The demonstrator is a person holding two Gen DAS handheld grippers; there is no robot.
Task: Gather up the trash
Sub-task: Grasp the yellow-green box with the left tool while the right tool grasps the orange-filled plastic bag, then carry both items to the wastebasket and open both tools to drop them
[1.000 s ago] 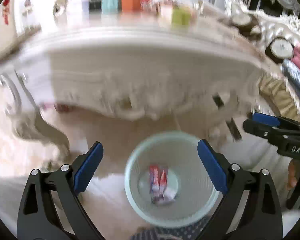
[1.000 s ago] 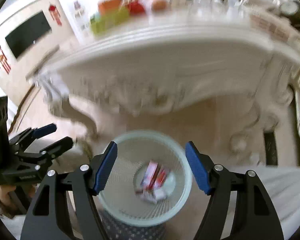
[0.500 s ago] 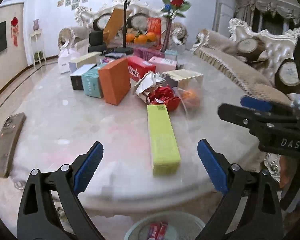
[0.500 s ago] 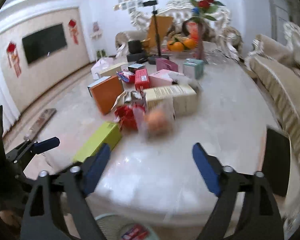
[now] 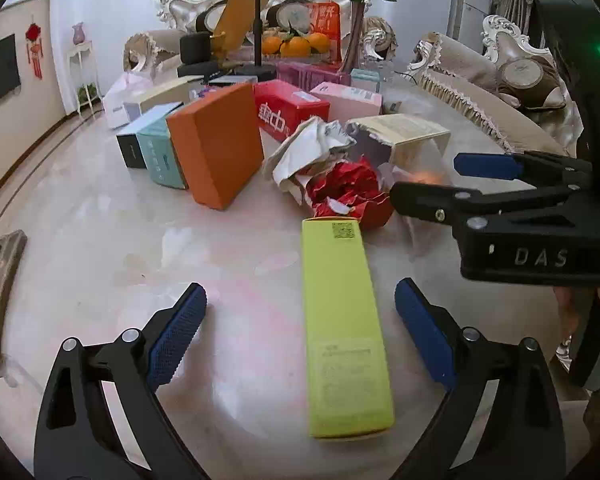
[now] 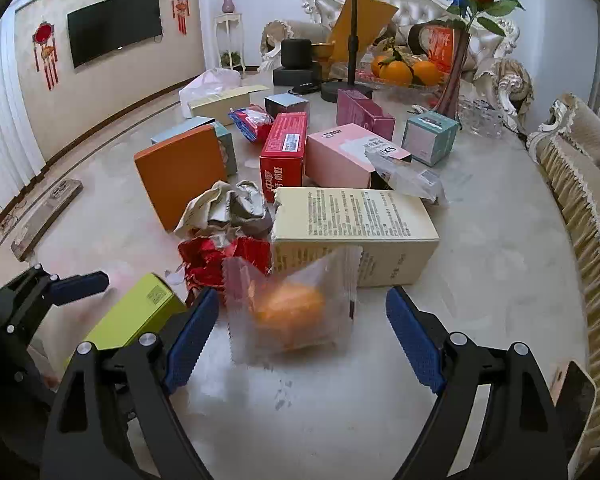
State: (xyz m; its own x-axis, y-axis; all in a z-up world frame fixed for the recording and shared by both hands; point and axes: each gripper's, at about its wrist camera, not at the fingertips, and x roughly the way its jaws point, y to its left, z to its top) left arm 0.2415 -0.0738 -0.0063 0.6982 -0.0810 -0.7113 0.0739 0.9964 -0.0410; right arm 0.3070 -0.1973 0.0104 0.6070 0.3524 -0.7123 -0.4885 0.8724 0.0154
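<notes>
Left wrist view: our left gripper hangs with jaws spread wide over the marble table, straddling a lime-green box without touching it. Just beyond that box lie crumpled red wrapping and crumpled beige paper. To the box's right, our right gripper is likewise released, framing a clear bag holding an orange item, pads apart from it.

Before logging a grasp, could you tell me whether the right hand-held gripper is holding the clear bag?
No, the right hand-held gripper stands open around the clear bag.
</notes>
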